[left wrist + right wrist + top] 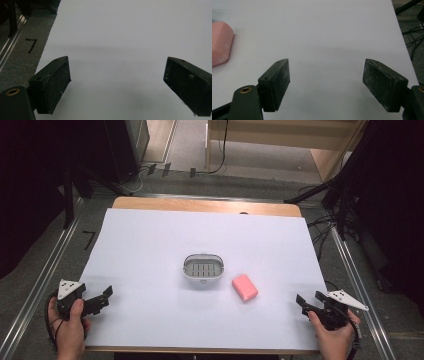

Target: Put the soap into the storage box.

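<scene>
Soap (245, 287) lay on the white surface (150, 250) just beside the drain dish (202, 267), well apart from your empty, parted right claw (306, 304) and left claw (103, 297), presumably awaiting pickup.

Bright, even overhead light on the white sheet (150, 250), dark surroundings, soft faint shadows, slightly grainy pictures.

Left gripper (106, 296) and right gripper (301, 303) rest low, well apart, jaws open, pointing inward
</scene>
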`<control>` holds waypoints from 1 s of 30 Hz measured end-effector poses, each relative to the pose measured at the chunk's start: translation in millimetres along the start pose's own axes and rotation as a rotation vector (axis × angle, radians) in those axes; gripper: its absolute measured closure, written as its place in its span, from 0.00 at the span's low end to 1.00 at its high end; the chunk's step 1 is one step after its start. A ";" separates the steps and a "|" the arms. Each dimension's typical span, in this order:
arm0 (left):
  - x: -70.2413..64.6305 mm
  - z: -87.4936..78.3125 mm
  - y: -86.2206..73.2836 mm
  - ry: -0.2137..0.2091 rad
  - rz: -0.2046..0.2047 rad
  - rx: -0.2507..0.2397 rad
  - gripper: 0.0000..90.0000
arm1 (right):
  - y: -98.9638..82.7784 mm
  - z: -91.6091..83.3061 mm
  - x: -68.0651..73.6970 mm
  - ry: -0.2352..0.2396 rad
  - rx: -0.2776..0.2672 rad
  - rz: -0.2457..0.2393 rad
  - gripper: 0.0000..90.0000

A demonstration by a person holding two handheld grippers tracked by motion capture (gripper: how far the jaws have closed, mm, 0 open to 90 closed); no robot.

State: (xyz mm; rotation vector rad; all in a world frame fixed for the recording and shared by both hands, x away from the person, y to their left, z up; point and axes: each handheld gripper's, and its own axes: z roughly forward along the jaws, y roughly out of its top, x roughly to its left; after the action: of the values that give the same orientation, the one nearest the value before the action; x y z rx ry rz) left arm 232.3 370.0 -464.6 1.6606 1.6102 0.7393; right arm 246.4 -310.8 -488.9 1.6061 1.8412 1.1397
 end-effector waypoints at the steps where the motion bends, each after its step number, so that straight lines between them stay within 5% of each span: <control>1: -1.6 -0.1 0.1 0.008 0.011 0.002 0.09 | 0.2 0.2 0.3 0.001 0.007 -0.002 0.26; 6: -4.3 -1.5 0.2 0.039 0.028 -0.011 0.09 | 4.1 -0.1 6.7 -0.012 0.055 0.020 0.29; 12: -10.0 0.3 10.1 0.038 0.047 -0.017 0.07 | 12.8 2.3 20.4 -0.007 0.091 -0.055 0.31; 19: -22.1 10.0 7.5 0.019 0.168 -0.025 0.07 | 24.0 6.5 36.7 -0.005 0.115 -0.077 0.25; 23: -20.3 9.2 6.3 0.009 0.149 -0.039 0.07 | 27.4 9.5 46.4 0.010 0.140 -0.101 0.24; 27: -22.9 10.6 5.7 0.057 0.154 -0.032 0.08 | 31.9 12.7 55.1 0.042 0.142 -0.113 0.24; 30: -19.3 11.3 6.5 0.037 0.125 -0.024 0.08 | 36.6 17.0 63.0 0.053 0.147 -0.134 0.24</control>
State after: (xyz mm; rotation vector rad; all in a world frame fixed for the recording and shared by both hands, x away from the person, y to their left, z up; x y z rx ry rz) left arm 244.0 349.9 -464.8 1.7520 1.5275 0.8524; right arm 266.9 -246.1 -457.3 1.5162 2.0758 1.0193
